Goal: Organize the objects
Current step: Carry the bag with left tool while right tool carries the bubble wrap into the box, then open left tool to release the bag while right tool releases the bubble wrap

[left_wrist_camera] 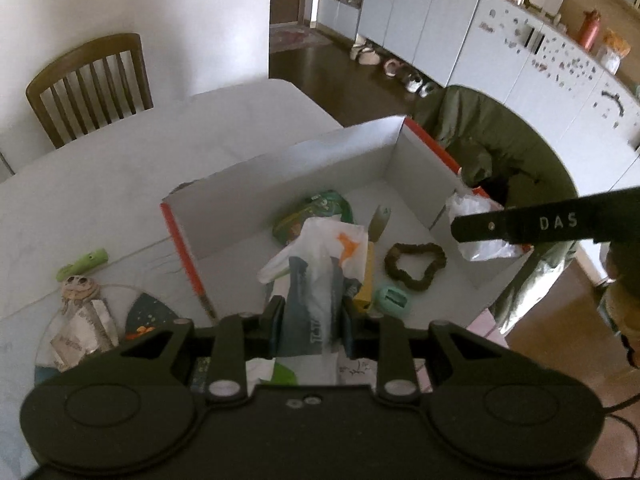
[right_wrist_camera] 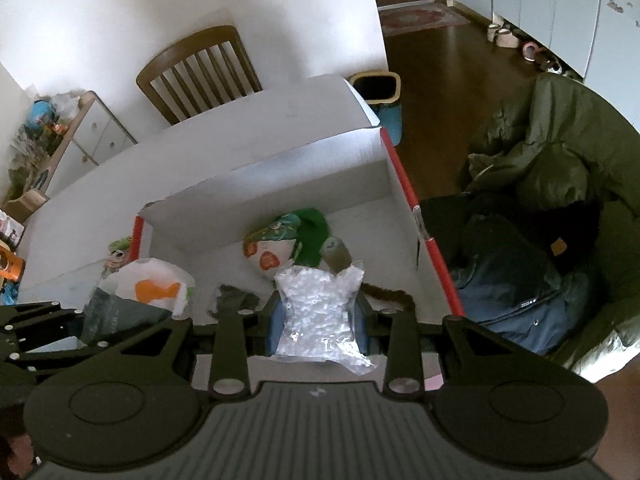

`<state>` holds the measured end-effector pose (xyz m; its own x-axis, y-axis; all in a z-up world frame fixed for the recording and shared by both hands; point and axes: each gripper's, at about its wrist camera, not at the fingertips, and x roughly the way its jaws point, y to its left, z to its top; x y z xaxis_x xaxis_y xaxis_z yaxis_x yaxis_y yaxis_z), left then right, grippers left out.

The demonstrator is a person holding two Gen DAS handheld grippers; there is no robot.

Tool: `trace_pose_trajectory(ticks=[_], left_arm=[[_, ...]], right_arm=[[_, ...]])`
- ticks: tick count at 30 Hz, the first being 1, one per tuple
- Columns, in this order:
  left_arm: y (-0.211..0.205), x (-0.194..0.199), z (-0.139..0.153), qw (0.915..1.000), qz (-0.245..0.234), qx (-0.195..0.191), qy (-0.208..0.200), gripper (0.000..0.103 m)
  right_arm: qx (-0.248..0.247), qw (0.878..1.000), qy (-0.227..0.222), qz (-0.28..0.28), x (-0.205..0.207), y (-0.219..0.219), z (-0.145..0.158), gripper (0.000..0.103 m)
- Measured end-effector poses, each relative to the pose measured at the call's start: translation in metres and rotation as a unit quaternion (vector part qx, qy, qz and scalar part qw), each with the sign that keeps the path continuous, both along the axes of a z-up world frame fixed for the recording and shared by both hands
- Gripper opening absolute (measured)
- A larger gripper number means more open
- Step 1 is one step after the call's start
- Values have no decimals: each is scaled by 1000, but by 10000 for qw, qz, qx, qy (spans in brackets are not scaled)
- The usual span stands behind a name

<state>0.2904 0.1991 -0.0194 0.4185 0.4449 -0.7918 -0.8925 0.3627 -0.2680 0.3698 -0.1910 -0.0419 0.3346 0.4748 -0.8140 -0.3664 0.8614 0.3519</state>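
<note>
A: What is the left tool (left_wrist_camera: 308, 320) doing?

B: It is clamping a grey-and-white plastic packet (left_wrist_camera: 316, 280), with an orange mark on its upper part. The two fingers are pressing on the packet from both sides. It is hanging over the near edge of the white box (left_wrist_camera: 280, 184), the one with the red rim.

A: And the right tool (right_wrist_camera: 320, 320)?

B: It is closing on a clear bag of small white pieces (right_wrist_camera: 320, 304). The bag is standing up between the fingers, above the inside of the same box. In the left wrist view this bag is showing near the right wall of the box, behind a black bar marked "DAS".

A: What is lying inside the box?

B: A green printed pouch (left_wrist_camera: 316, 212) is resting near the back. A dark scrunchie (left_wrist_camera: 416, 266) is lying on the box floor, to the right. A small mint-green round thing (left_wrist_camera: 394, 298) is sitting near the front edge, beside a yellow piece (left_wrist_camera: 366, 280) that the packet is partly hiding.

A: And outside the box?

B: On the white desk (left_wrist_camera: 120, 184), to the left, a green tube (left_wrist_camera: 82, 264) is lying, and a small figure with big eyes (left_wrist_camera: 78, 286) is sitting just below it. A wooden chair (left_wrist_camera: 92, 84) is standing behind the desk. A green jacket (left_wrist_camera: 500, 152) is hanging over a seat at the right of the box.
</note>
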Motion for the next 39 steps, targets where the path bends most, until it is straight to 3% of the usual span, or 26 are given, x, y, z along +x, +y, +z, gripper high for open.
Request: trace_pose_trajectory(ticks=[6, 17, 30, 39], left_arm=[[13, 27, -10, 9995, 60, -26, 298, 27], [41, 52, -34, 9972, 49, -152, 730, 27], [55, 62, -58, 9950, -113, -494, 857, 30], [55, 66, -61, 9945, -226, -563, 849, 38]], right_arm=[[-92, 9994, 75, 311, 11, 6, -15, 34], [-718, 9923, 49, 1008, 13, 31, -56, 34], [-1172, 9847, 90, 1284, 26, 48, -85, 35], [-1129, 9841, 205, 1353, 30, 46, -91, 36]])
